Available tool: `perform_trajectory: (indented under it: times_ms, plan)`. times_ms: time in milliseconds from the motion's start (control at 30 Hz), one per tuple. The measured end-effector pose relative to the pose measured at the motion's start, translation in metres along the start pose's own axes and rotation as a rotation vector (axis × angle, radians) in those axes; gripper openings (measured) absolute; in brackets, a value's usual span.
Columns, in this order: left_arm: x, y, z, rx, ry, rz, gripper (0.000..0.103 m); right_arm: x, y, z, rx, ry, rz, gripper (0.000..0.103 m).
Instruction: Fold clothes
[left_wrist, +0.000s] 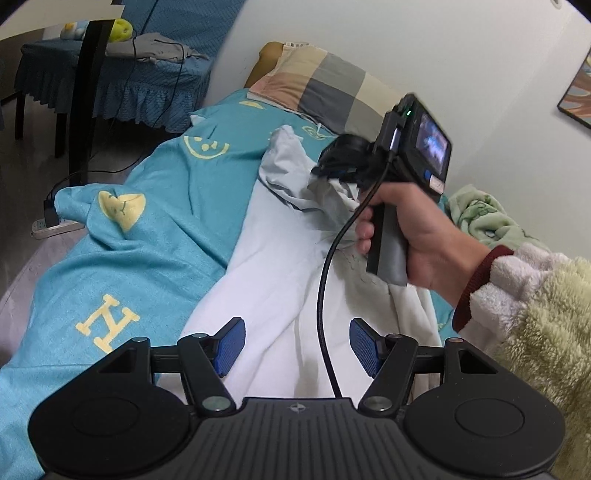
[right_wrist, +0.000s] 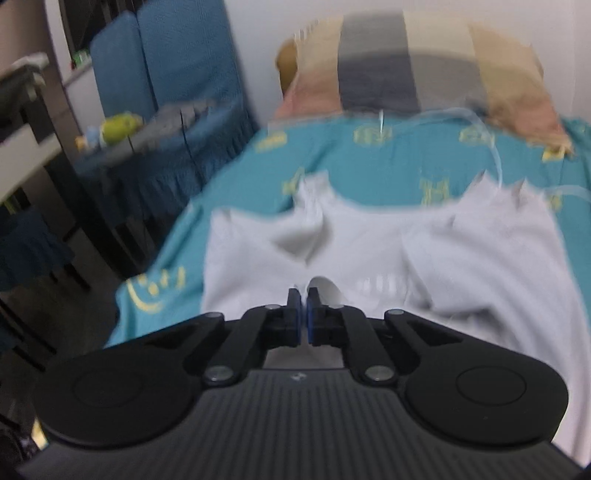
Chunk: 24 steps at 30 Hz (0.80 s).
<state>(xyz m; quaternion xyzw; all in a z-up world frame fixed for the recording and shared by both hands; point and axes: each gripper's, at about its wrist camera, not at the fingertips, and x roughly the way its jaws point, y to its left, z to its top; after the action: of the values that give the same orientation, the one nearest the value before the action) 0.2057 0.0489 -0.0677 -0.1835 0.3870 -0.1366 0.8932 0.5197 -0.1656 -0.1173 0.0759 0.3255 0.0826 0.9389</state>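
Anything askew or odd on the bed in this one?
Yes: the white garment lies crumpled and bunched on the teal bedsheet, its upper end lifted in folds at the right gripper. A black cable trails across it.

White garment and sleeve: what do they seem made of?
White garment: likely thin woven cotton, matte; it creases sharply and drapes flat. Sleeve: plush fleece, cream and pale green, with a shaggy pile and a dark red knit cuff.
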Motion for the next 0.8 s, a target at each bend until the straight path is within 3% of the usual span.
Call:
perform_trajectory:
  times_ms: [100, 233, 333, 500, 600, 733, 800]
  plan:
    - [-0.008, -0.003, -0.001, 0.011, -0.017, -0.002, 0.065, -0.030, -0.010, 0.018, 0.077, -0.133, -0.012, 0.006]
    - [-0.014, -0.007, -0.001, 0.029, -0.038, 0.004, 0.065, -0.042, -0.040, 0.032, 0.170, -0.229, -0.115, 0.005]
    - [-0.007, -0.008, -0.002, 0.034, -0.030, 0.009, 0.065, -0.023, -0.066, 0.028, 0.226, -0.208, -0.195, 0.005]
    - [0.011, -0.009, -0.006, 0.059, 0.011, 0.041, 0.065, 0.026, -0.100, 0.002, 0.244, -0.097, -0.282, 0.006]
    - [0.019, -0.008, -0.008, 0.074, 0.026, 0.058, 0.065, 0.029, -0.109, -0.009, 0.267, -0.086, -0.245, 0.007]
    - [0.025, -0.009, -0.007, 0.103, 0.020, 0.086, 0.065, 0.000, -0.104, -0.013, 0.249, -0.095, -0.195, 0.012]
    - [0.025, -0.011, -0.008, 0.130, 0.009, 0.109, 0.065, -0.023, -0.097, -0.013, 0.229, -0.094, -0.170, 0.028]
